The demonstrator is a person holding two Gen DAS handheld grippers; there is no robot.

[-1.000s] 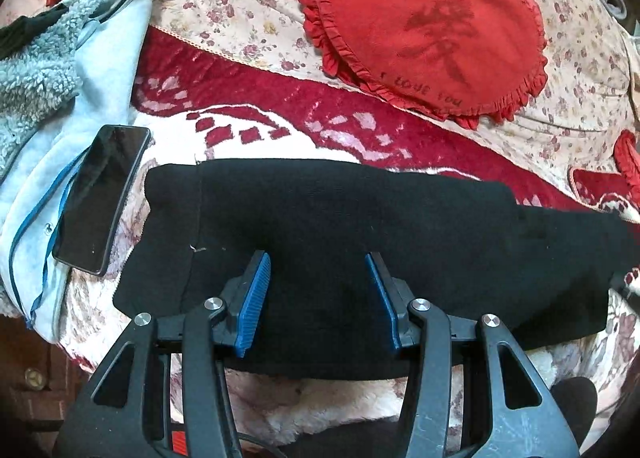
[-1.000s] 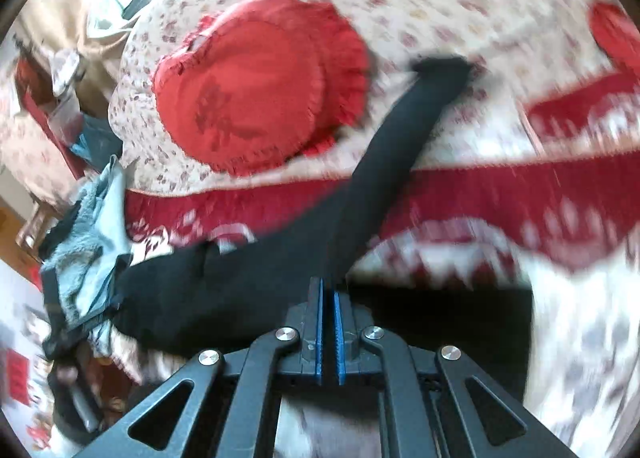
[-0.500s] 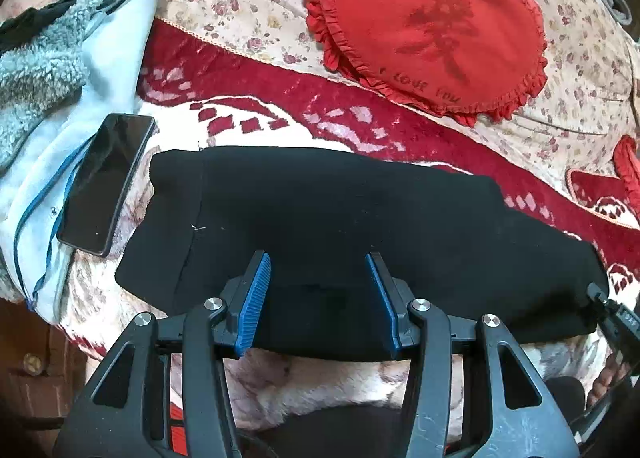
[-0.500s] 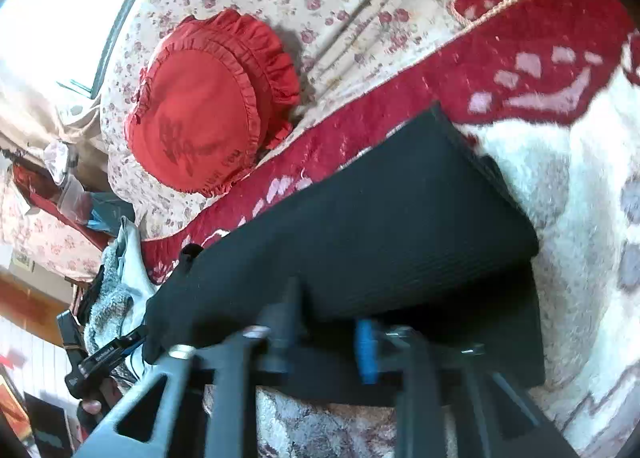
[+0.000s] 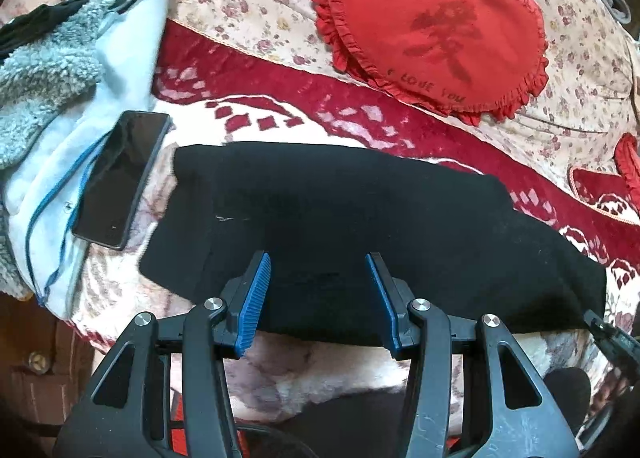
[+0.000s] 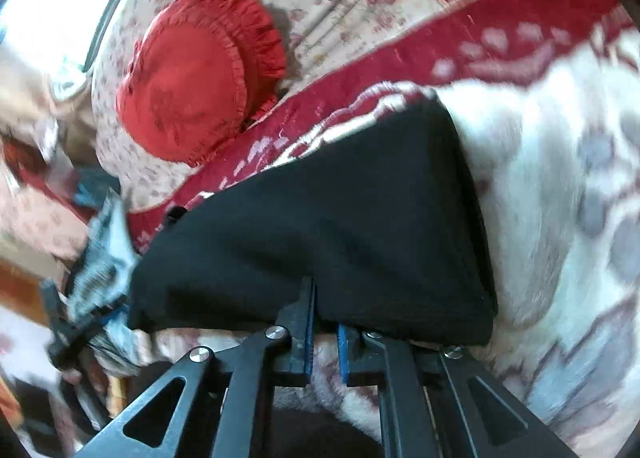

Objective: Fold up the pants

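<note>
The black pants (image 5: 340, 226) lie folded into a long band across the red and white blanket (image 5: 280, 114). My left gripper (image 5: 318, 298) is open and empty, its blue pads over the near edge of the pants. In the right wrist view the pants (image 6: 340, 226) show as a folded wedge. My right gripper (image 6: 324, 322) sits at their near edge, jaws narrowly parted; the left finger overlaps the cloth edge, and I cannot tell whether it holds any. Its tip shows at the right edge of the left wrist view (image 5: 608, 338).
A black phone (image 5: 120, 178) lies left of the pants on a pale blue fleece garment (image 5: 60, 98). A red heart-shaped cushion (image 5: 432, 26) rests on the floral sheet behind; it also shows in the right wrist view (image 6: 192, 74). The bed's near edge is just below the grippers.
My right gripper swung the pant leg over onto the rest, making a folded band, and its jaws went from tightly shut to slightly parted. My left gripper stayed open and nearly still.
</note>
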